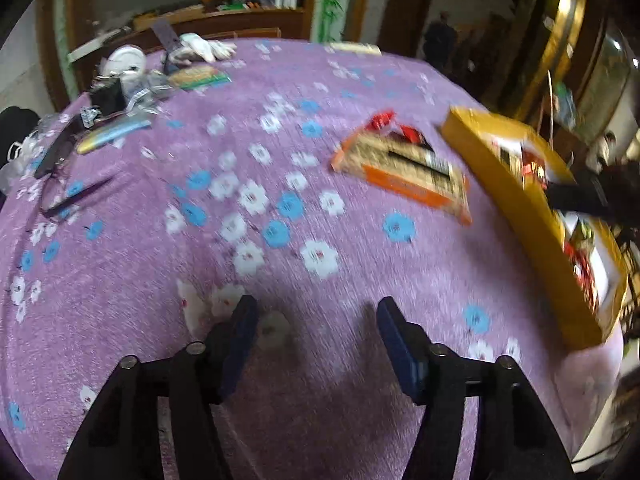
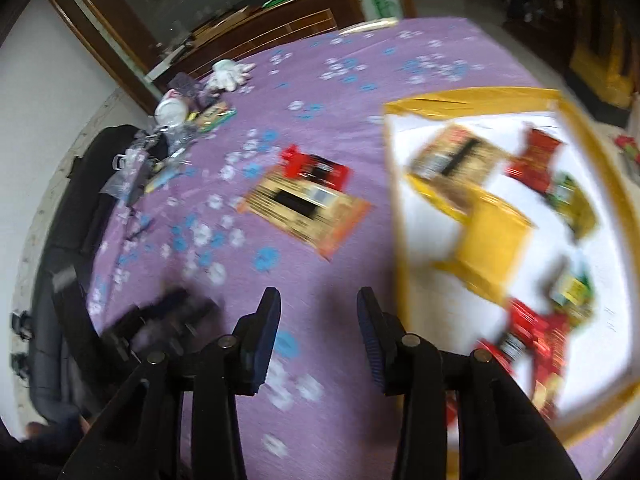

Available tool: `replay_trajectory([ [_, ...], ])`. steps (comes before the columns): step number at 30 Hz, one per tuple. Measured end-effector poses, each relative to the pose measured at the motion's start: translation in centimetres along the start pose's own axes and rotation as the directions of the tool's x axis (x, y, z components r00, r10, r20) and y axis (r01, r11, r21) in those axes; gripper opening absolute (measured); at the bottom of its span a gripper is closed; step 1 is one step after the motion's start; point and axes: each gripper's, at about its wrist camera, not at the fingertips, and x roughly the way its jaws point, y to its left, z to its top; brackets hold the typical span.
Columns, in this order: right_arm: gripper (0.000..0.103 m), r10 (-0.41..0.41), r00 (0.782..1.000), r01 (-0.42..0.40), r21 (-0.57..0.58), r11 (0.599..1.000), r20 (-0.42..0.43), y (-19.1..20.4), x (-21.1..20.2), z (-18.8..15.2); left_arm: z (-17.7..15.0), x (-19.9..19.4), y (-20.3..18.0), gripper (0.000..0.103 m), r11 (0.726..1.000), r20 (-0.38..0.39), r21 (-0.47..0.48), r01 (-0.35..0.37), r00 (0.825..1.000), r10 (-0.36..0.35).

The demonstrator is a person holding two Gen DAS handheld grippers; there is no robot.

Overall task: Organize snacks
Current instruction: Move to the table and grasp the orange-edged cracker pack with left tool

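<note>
The counter (image 1: 132, 312) has a purple cloth on it with blue and white flowers. Both pictures are blurry.

The left claw (image 1: 316, 314) is open. Nothing is between its two blue fingers (image 1: 244, 328). It hangs over a bare bit of the cloth near the counter's near edge. The right claw (image 2: 318, 304) is open too, but not as wide, and it holds nothing. It hangs over the cloth just beside the yellow box.

An orange snack pack (image 1: 404, 174) lies flat out on the cloth, about in the middle of the counter. A red snack pack (image 1: 394, 126) is touching its far end and looks partly tucked under it. Both are near the yellow box (image 1: 516, 216) but apart from it.

The yellow box sits by the right edge of the counter. It is wide and low, with a white inside. In the right claw's view you can see snacks (image 2: 536, 156) in it: red packs, a green and yellow one, a tan one and a yellow one. They are too blurry to read.

At the far left corner of the counter is a heap of small things (image 1: 120, 84) and a white glove (image 1: 204, 48).
</note>
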Motion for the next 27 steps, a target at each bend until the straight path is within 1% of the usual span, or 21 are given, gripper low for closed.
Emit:
replay_trajectory([
  [1, 0.041, 0.002, 1.000, -0.002, 0.002, 1.000, -0.010, 0.3, 0.9, 0.9, -0.1, -0.1, 0.0, 0.072, 1.000, 0.004, 0.002, 0.007, 1.000, -0.007],
  [2, 0.041, 0.006, 1.000, -0.006, 0.011, 1.000, -0.027, 0.5, 2.1, 2.3, -0.1, 0.0, 0.0, 0.073, 1.000, 0.000, 0.001, 0.019, 1.000, -0.019],
  [4, 0.042, -0.008, 0.999, 0.008, 0.020, 1.000, -0.031, 0.8, 3.7, 3.9, 0.0, -0.1, -0.1, 0.077, 1.000, -0.001, 0.004, 0.029, 1.000, -0.029],
  [5, 0.042, -0.020, 0.999, 0.021, 0.018, 1.000, -0.045, 0.9, 4.7, 4.8, -0.1, -0.1, -0.2, 0.078, 0.999, -0.005, 0.013, 0.032, 0.999, -0.032],
  [7, 0.042, -0.076, 0.996, 0.077, 0.005, 0.997, -0.056, 1.0, 6.4, 6.2, 0.0, 0.0, -0.6, 0.084, 0.999, -0.014, 0.036, 0.032, 0.999, -0.032],
  [9, 0.043, -0.125, 0.990, 0.122, -0.037, 0.992, -0.067, 1.1, 8.0, 7.2, 0.0, 0.1, -1.0, 0.086, 0.998, -0.021, 0.060, 0.024, 1.000, -0.023],
  [10, 0.043, -0.140, 0.987, 0.138, -0.033, 0.990, -0.076, 0.9, 8.7, 7.5, 0.0, 0.2, -1.1, 0.087, 0.997, -0.024, 0.068, 0.025, 0.999, -0.024],
  [11, 0.043, -0.135, 0.987, 0.135, -0.007, 0.991, -0.082, 0.4, 9.2, 7.7, -0.1, 0.2, -1.1, 0.088, 0.997, -0.024, 0.070, 0.028, 0.999, -0.027],
  [13, 0.043, -0.085, 0.990, 0.093, 0.061, 0.994, -0.112, -0.8, 10.2, 8.0, -0.1, 0.1, -1.0, 0.088, 0.997, -0.023, 0.064, 0.038, 0.999, -0.037],
  [14, 0.043, -0.099, 0.990, 0.106, 0.066, 0.992, -0.105, -0.9, 10.1, 8.0, -0.1, 0.1, -0.9, 0.088, 0.997, -0.022, 0.060, 0.044, 0.999, -0.043],
  [15, 0.044, -0.091, 0.991, 0.098, 0.063, 0.993, -0.101, -0.8, 10.0, 7.9, -0.1, 0.1, -0.9, 0.088, 0.997, -0.021, 0.057, 0.049, 0.999, -0.048],
  [16, 0.048, -0.074, 0.992, 0.081, 0.062, 0.995, -0.106, -0.6, 10.0, 7.8, -0.2, 0.0, -0.9, 0.089, 0.997, -0.019, 0.054, 0.054, 0.998, -0.053],
  [17, 0.049, -0.065, 0.993, 0.071, 0.055, 0.996, -0.101, -0.2, 9.8, 7.6, -0.2, -0.1, -0.8, 0.089, 0.997, -0.018, 0.050, 0.058, 0.998, -0.058],
  [18, 0.050, -0.039, 0.993, 0.045, 0.053, 0.998, -0.110, 0.3, 9.7, 7.3, -0.1, 0.0, -0.7, 0.089, 0.997, -0.017, 0.048, 0.060, 0.998, -0.060],
  [21, 0.050, 0.019, 0.988, -0.014, 0.030, 0.999, -0.154, 2.3, 10.0, 5.9, -0.1, -0.1, -0.6, 0.089, 0.997, -0.014, 0.041, 0.069, 0.998, -0.068],
  [22, 0.050, 0.049, 0.984, -0.046, 0.021, 0.999, -0.172, 3.0, 10.1, 5.2, -0.1, -0.2, -0.6, 0.089, 0.997, -0.012, 0.036, 0.073, 0.997, -0.073],
  [23, 0.050, 0.101, 0.972, -0.100, 0.018, 0.995, -0.210, 3.9, 10.4, 4.2, 0.0, -0.3, -0.4, 0.089, 0.996, -0.009, 0.027, 0.081, 0.997, -0.081],
  [24, 0.050, 0.153, 0.959, -0.151, 0.025, 0.988, -0.237, 4.5, 10.4, 3.7, 0.0, -0.5, -0.2, 0.089, 0.996, -0.008, 0.018, 0.086, 0.996, -0.086],
  [25, 0.050, 0.222, 0.940, -0.218, 0.043, 0.975, -0.259, 4.9, 10.4, 3.1, 0.1, -0.8, 0.0, 0.089, 0.996, -0.003, 0.006, 0.093, 0.996, -0.093],
  [26, 0.050, 0.281, 0.924, -0.276, 0.057, 0.960, -0.259, 5.1, 9.9, 2.5, 0.2, -1.1, 0.1, 0.089, 0.996, 0.006, 0.001, 0.090, 0.996, -0.090],
  [27, 0.050, 0.265, 0.933, -0.261, 0.051, 0.964, -0.242, 5.0, 9.4, 2.3, 0.3, -1.3, 0.2, 0.089, 0.996, 0.013, -0.002, 0.084, 0.996, -0.084],
])
